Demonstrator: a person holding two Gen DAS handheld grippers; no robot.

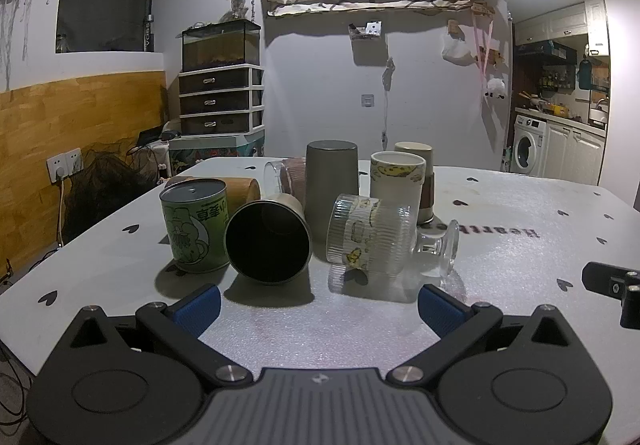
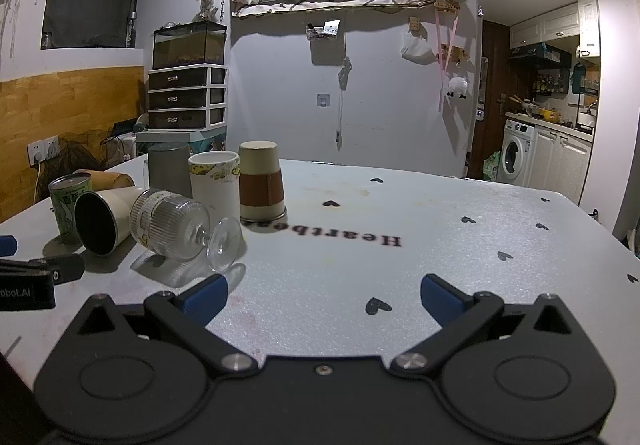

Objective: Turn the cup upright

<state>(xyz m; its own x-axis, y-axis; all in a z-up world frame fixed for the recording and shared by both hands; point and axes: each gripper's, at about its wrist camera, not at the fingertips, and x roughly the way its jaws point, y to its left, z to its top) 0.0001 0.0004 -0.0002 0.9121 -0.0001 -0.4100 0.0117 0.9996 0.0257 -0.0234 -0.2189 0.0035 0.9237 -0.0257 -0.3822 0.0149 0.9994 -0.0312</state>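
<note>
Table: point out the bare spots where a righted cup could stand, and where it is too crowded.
Free: the table right of the brown-banded cup, around the "Heartbeat" lettering, and the strip between the open right gripper and the tipped stemmed glass. Crowded: the cluster around the green can and the dark-lined cup.

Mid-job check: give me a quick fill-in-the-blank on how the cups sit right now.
1. The ribbed stemmed glass lies on its ____.
2. The tall grey cup stands ____ down.
3. Both the left gripper and the right gripper are ____.
4. The cream cup with the brown sleeve stands on its ____.

Missing: side; upside; open; rim
</note>
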